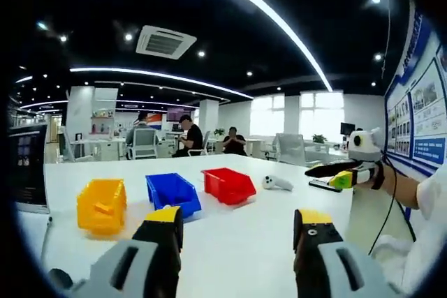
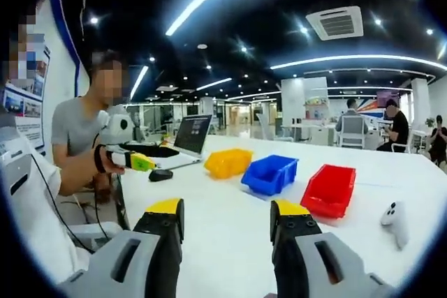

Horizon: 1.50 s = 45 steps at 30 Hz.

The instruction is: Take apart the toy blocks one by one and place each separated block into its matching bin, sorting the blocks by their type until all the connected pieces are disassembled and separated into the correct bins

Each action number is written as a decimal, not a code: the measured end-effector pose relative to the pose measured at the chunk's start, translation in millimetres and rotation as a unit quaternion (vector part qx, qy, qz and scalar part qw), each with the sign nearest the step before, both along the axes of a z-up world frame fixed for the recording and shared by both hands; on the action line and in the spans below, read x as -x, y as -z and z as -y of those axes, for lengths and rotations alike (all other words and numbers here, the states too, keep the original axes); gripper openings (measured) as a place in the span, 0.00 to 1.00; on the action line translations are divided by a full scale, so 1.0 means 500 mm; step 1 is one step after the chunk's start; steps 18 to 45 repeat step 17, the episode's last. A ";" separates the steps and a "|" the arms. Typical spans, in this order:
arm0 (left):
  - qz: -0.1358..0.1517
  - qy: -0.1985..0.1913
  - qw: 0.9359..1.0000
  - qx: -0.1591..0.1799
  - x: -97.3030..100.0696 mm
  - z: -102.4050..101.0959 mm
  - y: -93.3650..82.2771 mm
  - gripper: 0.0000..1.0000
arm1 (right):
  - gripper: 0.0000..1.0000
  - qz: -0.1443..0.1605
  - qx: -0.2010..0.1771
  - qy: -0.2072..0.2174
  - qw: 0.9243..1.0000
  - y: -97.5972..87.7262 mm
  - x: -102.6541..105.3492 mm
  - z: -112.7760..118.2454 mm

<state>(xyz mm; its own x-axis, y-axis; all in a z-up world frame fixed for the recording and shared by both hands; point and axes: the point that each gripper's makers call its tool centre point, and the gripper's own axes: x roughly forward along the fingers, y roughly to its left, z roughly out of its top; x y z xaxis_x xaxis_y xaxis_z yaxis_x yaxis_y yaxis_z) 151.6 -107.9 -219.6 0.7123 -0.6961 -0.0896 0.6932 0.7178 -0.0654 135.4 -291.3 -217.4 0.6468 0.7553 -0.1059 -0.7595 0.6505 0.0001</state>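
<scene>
Both pairs of tongs are held apart and nothing is clamped in them: the left tongs and the right tongs hover above the white worktop.

Three open plastic bins are standing in a row on it: the yellow plastic bin, the blue plastic bin and the red plastic bin, near each other. A small white hand controller lies just beside the red one.

Where the connected toy blocks lie cannot be told. A yellow shape is seen inside the yellow bin, but it is too small to be named.

Such blocks are judged to be light, stiff and smooth plastic. They should probably be taken on their flat side faces, one piece in each pair of tongs, and pulled straight apart. A slanted grip could let them slip out. The bins look light too and may slide if pushed.

In the left gripper view the bins are met from the front, with their mouths open to the camera. In the right gripper view an open laptop and a black mouse are shown behind the yellow bin.
</scene>
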 end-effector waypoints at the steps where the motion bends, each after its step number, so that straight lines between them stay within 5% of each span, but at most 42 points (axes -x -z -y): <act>1: 0.000 0.000 1.000 0.000 0.000 0.000 0.000 0.64 | 0.50 0.000 -0.001 0.000 1.000 -0.001 0.000 -0.001; 45: 0.011 -0.003 1.000 -0.006 0.010 -0.007 0.005 0.64 | 0.50 -0.005 -0.004 -0.002 1.000 0.006 -0.001 -0.014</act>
